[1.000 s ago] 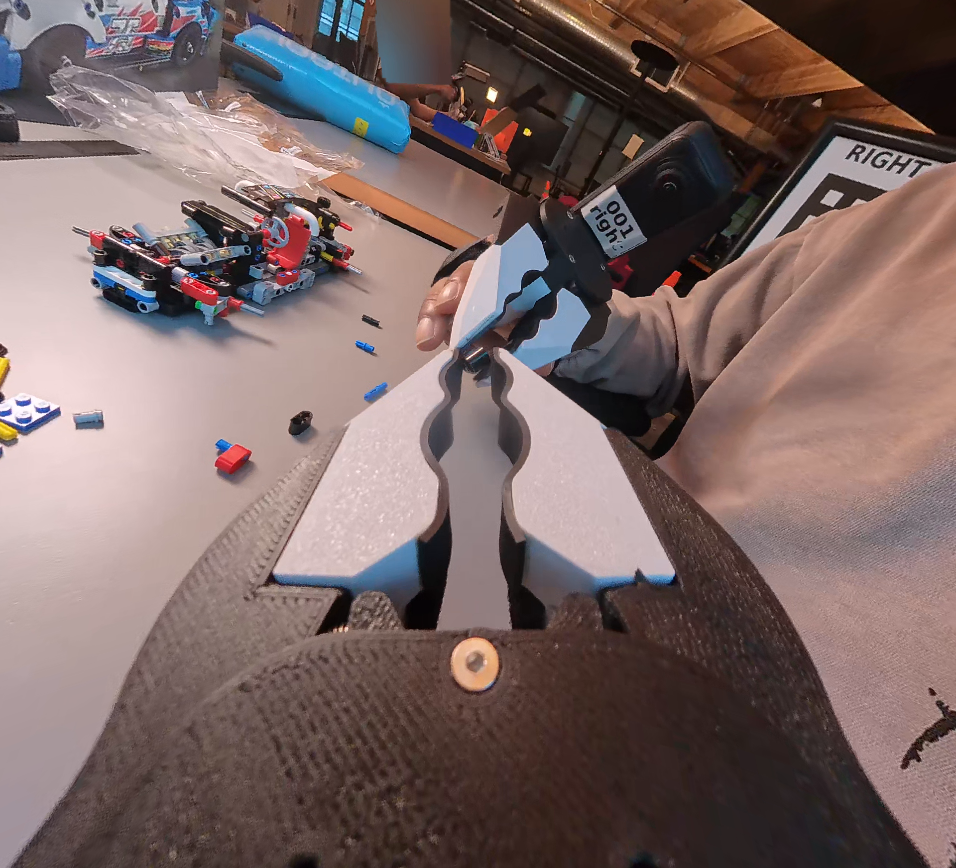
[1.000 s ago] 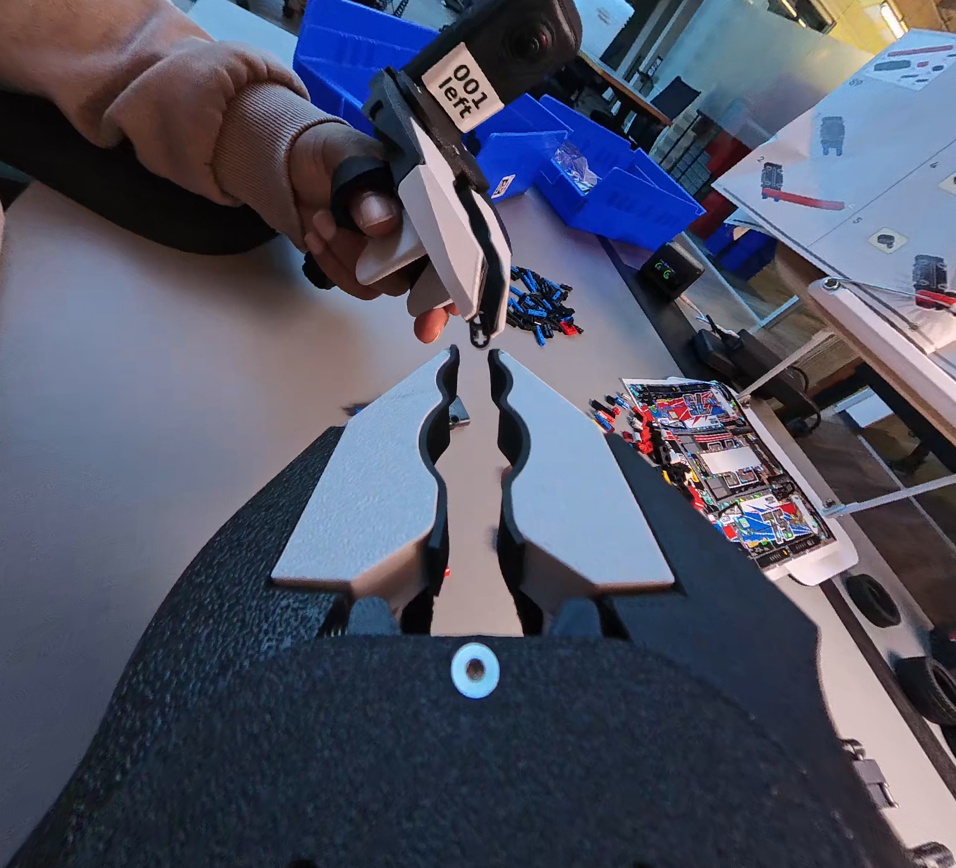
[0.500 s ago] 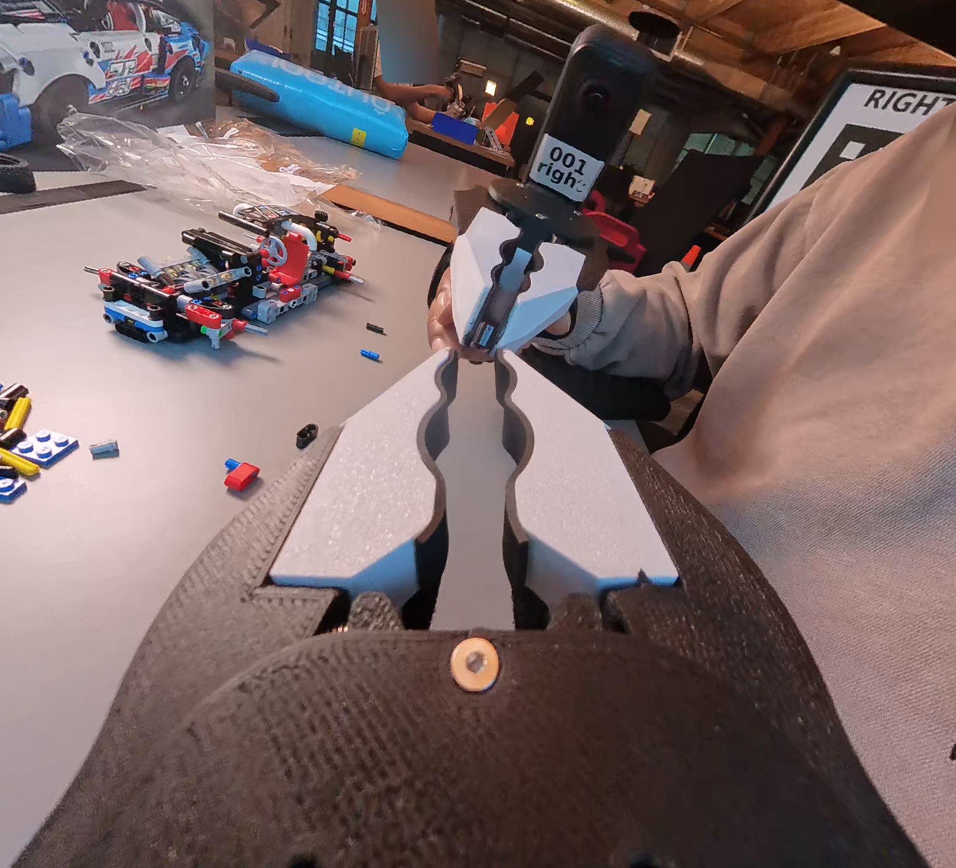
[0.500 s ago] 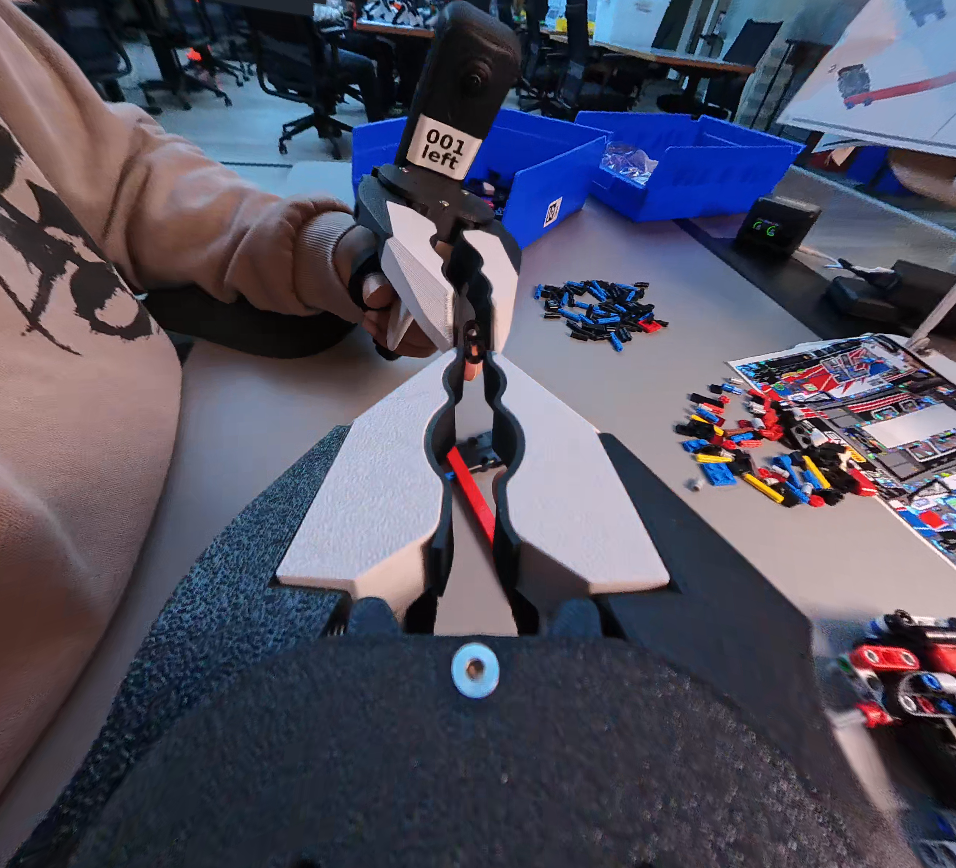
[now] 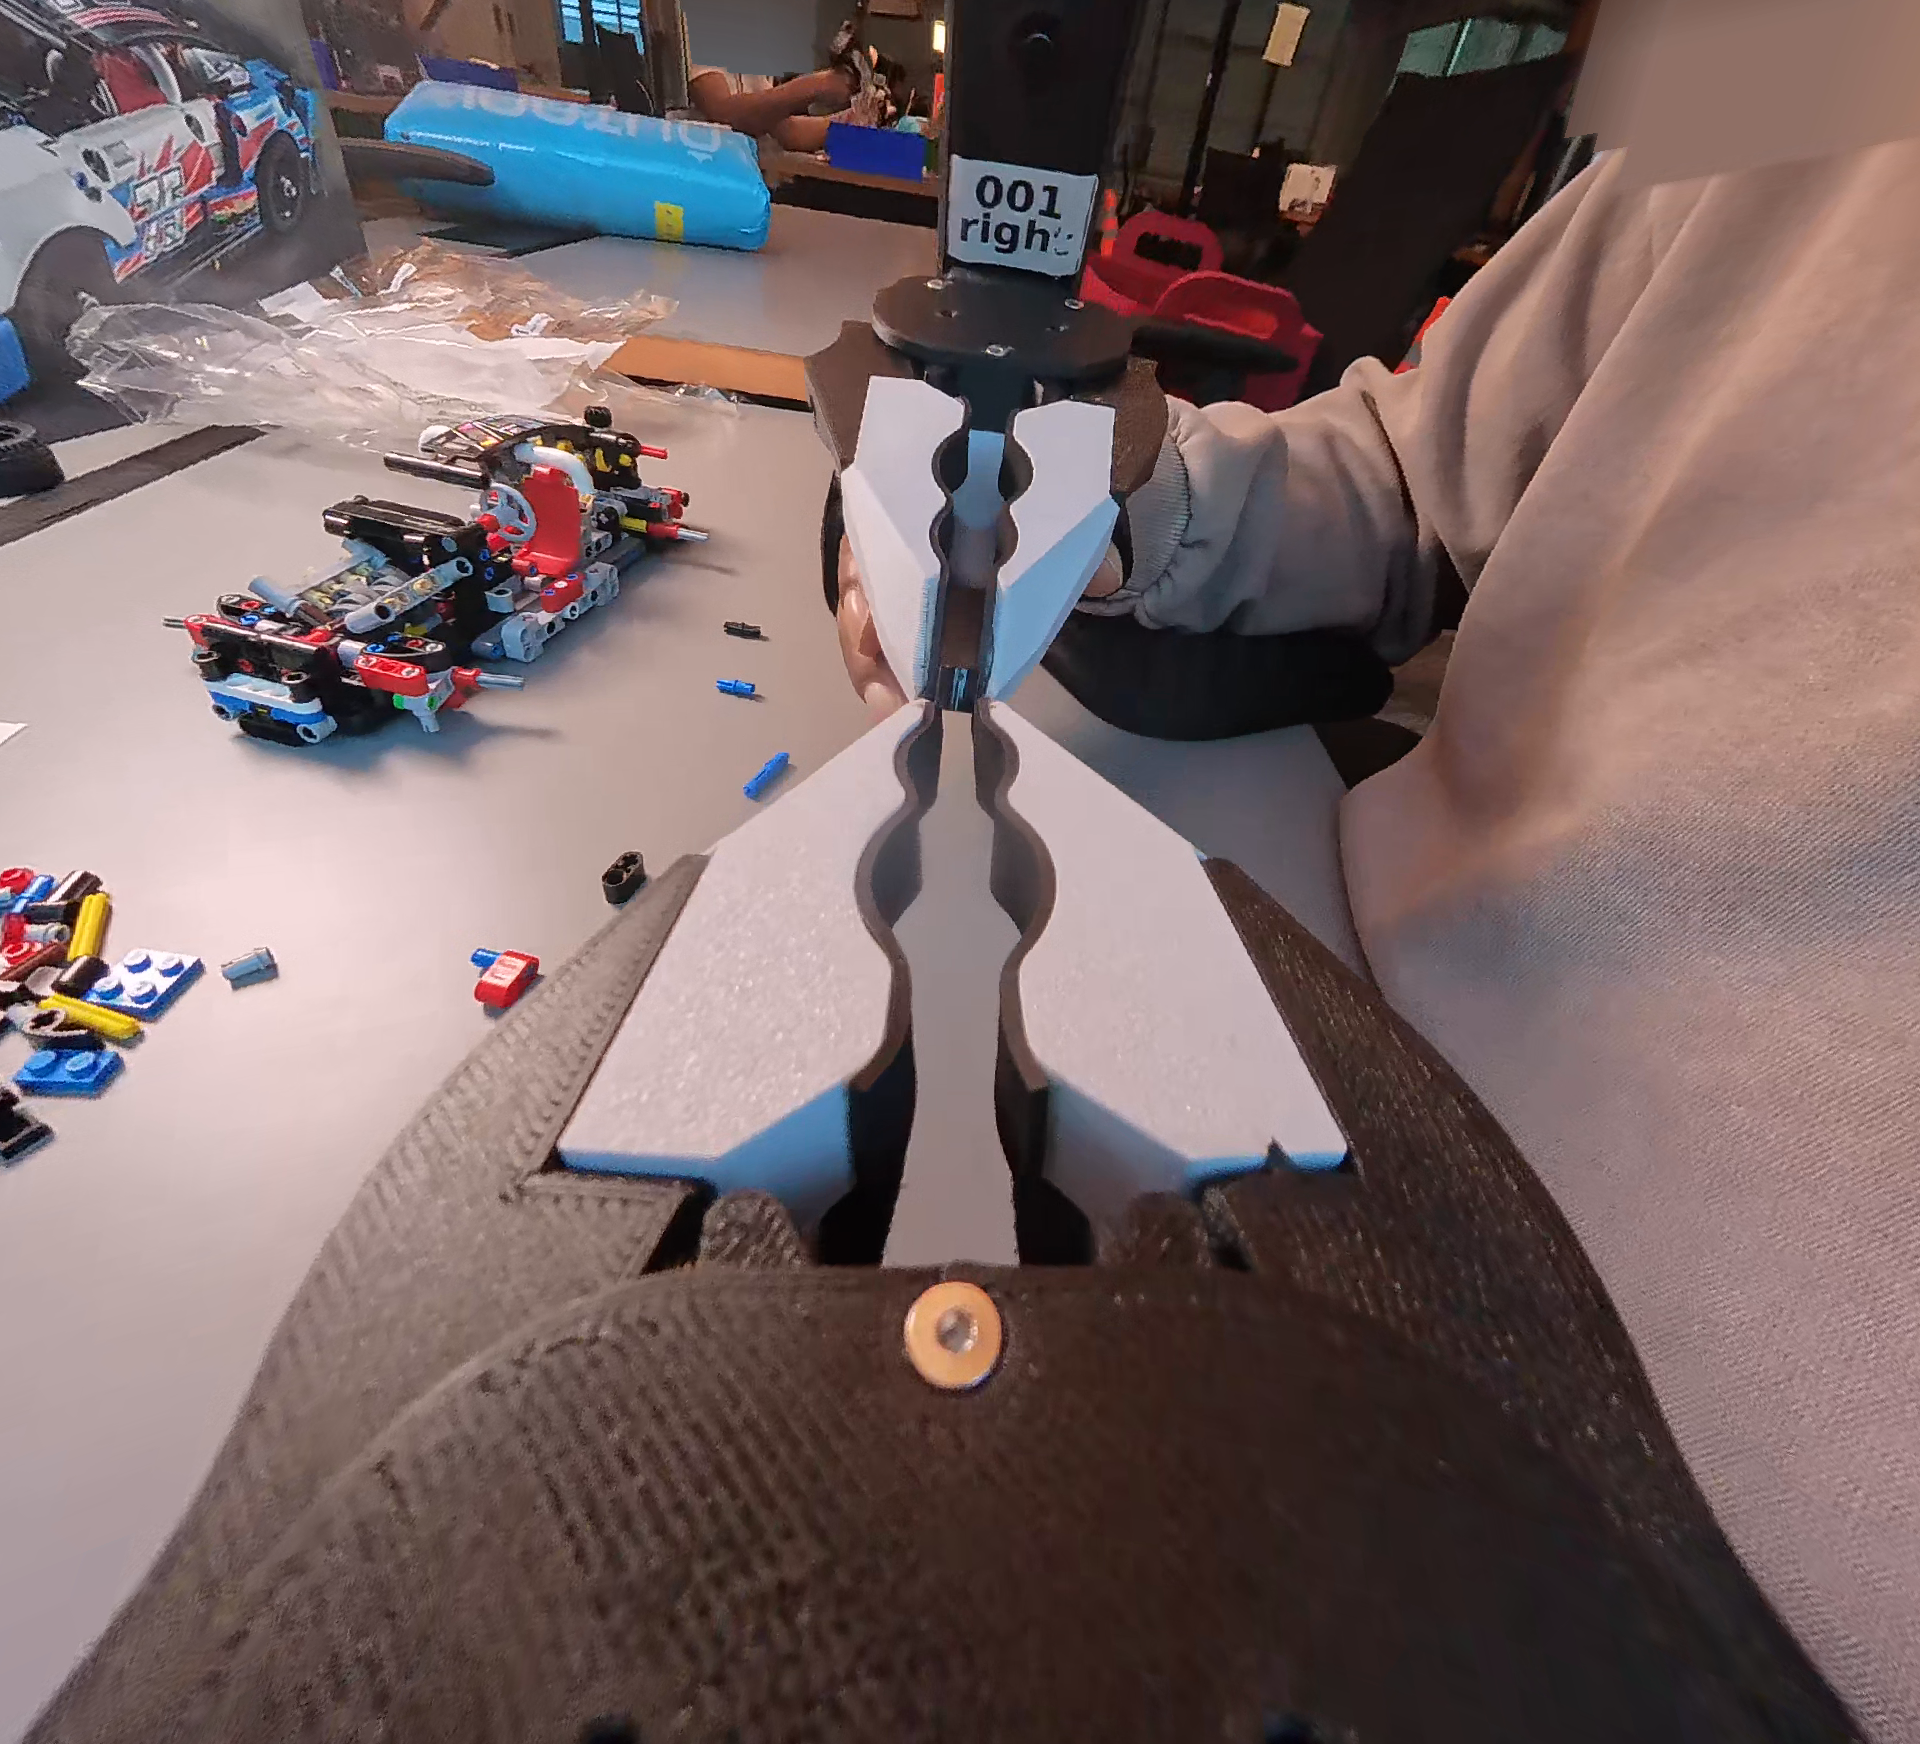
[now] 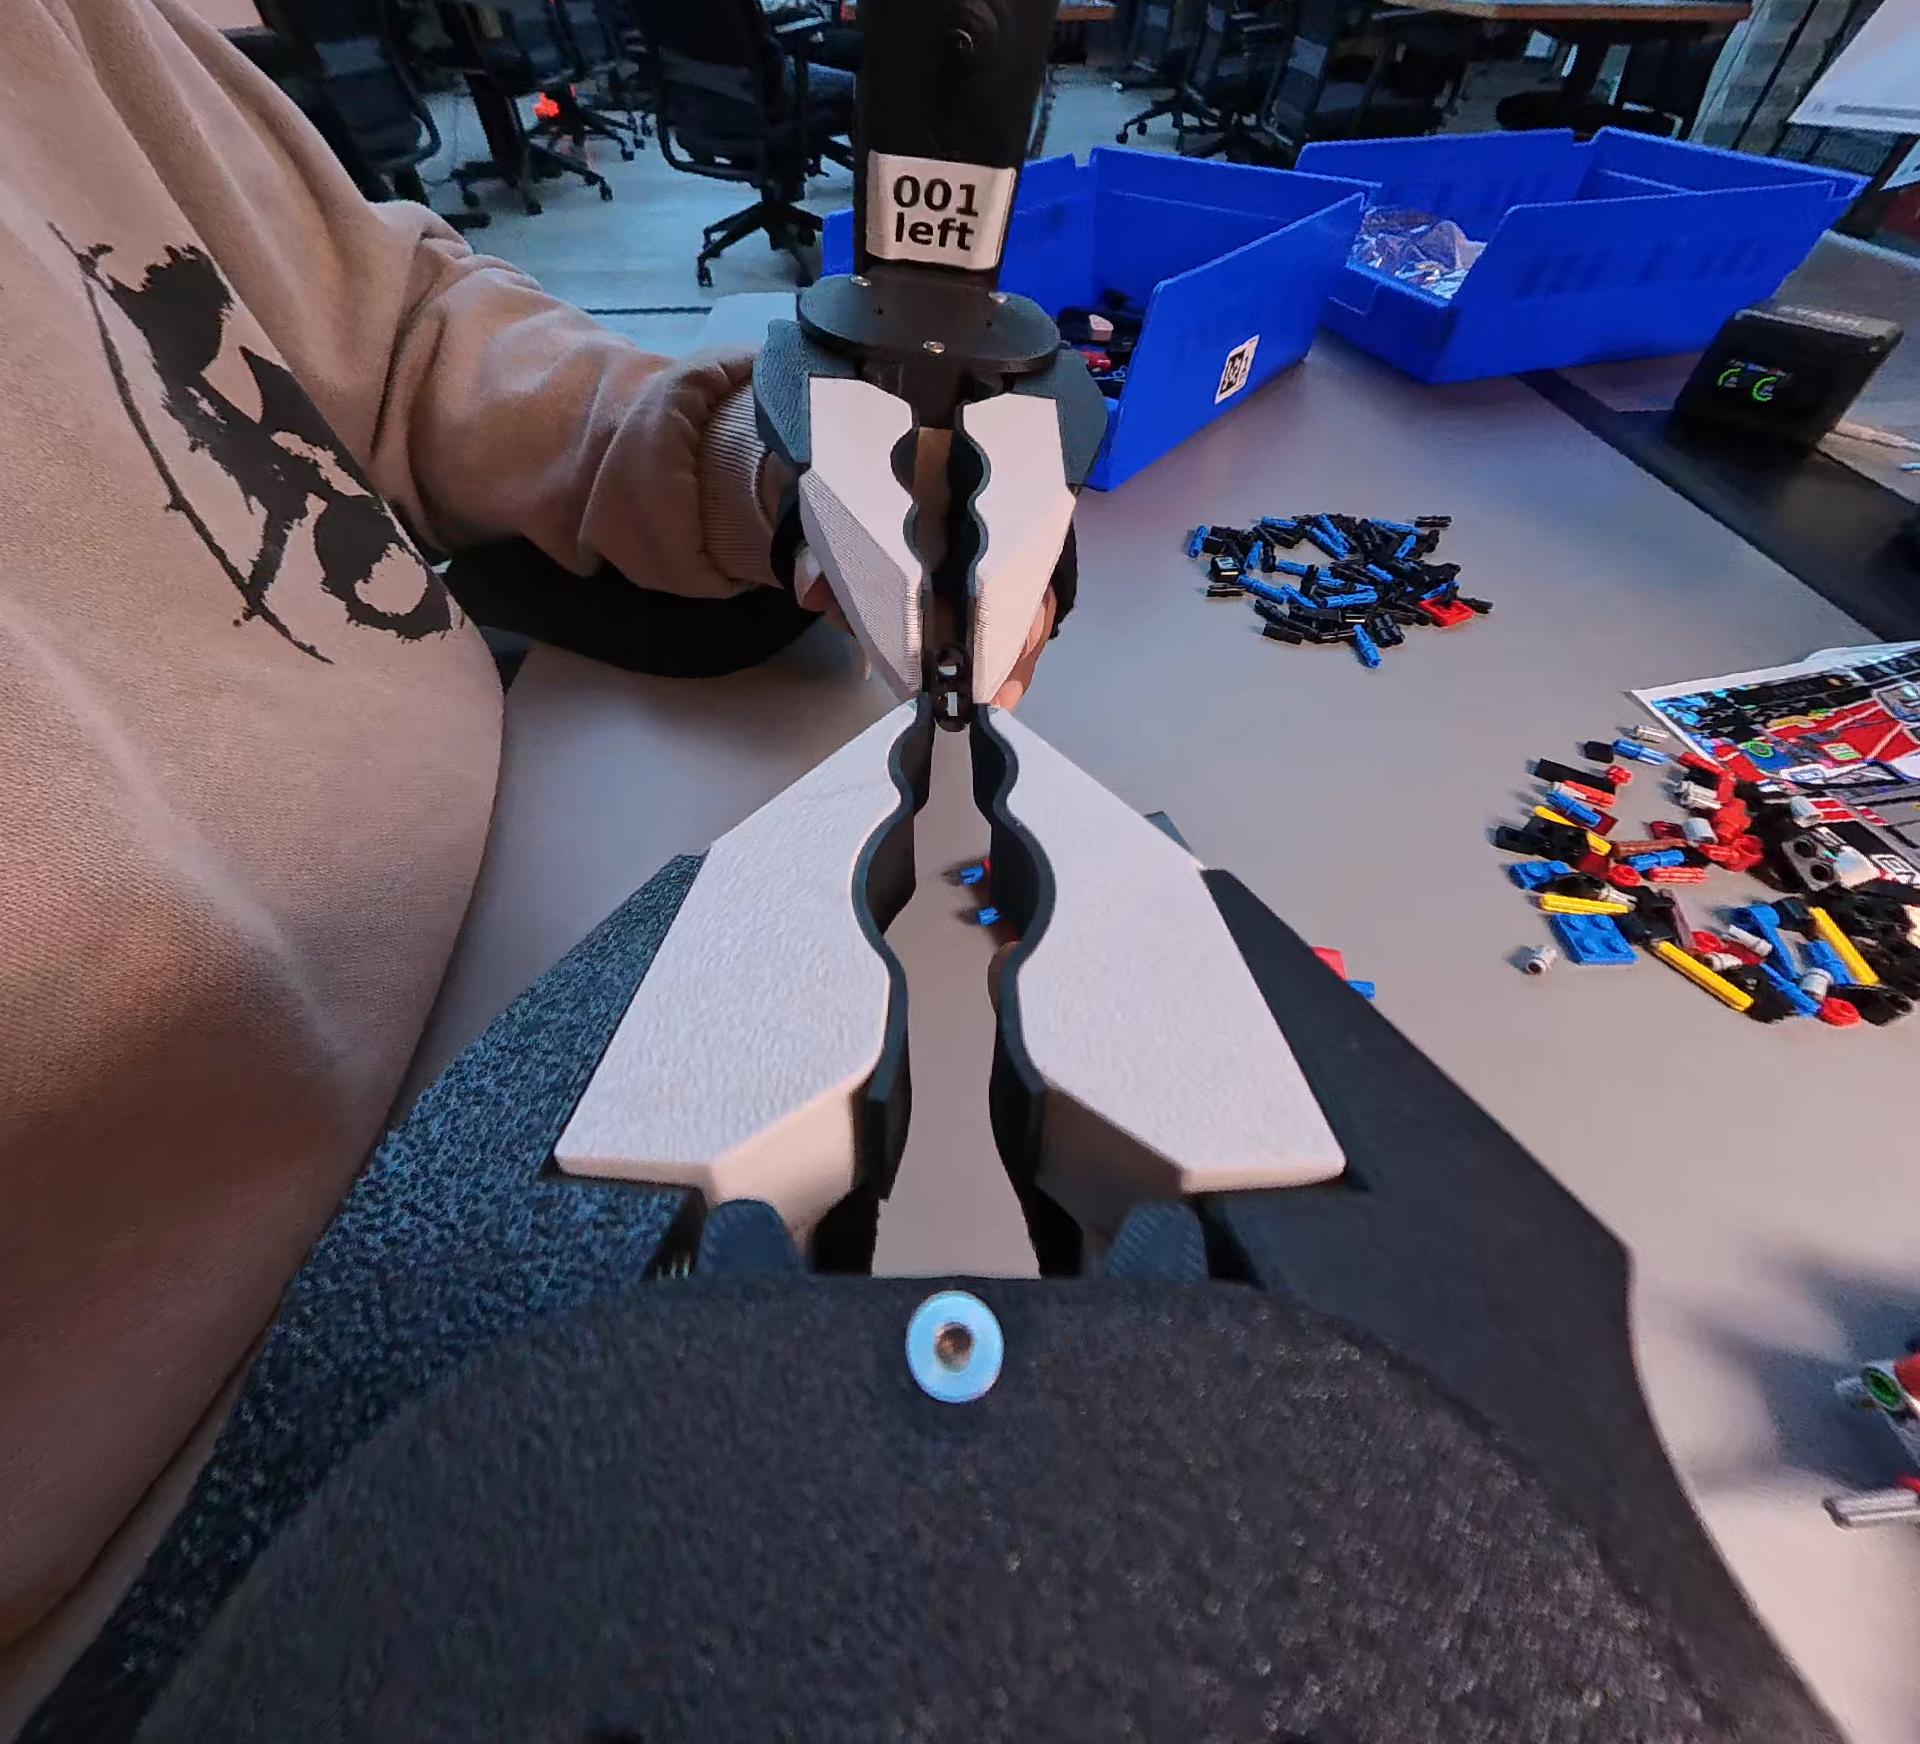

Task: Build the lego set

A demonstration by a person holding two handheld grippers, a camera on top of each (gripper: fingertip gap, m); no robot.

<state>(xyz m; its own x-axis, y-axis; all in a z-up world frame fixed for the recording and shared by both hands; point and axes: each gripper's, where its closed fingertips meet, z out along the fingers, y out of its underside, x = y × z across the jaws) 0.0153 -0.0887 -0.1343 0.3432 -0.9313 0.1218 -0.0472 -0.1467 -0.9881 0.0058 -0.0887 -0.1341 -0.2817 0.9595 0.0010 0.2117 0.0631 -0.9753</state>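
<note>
Lego chassis sits unfinished on bench. Left gripper and right gripper, both nearly closed, pinch one small black connector tip-to-tip; next, a clean handover.

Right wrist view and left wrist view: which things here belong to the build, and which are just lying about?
Belongs to the build:
- small black piece, pinched between left tool and right tool
- part-built car
- mixed brick pile
- pin pile

Just lying about:
- clear plastic bag
- blue padded pack
- black device with green lights
</note>
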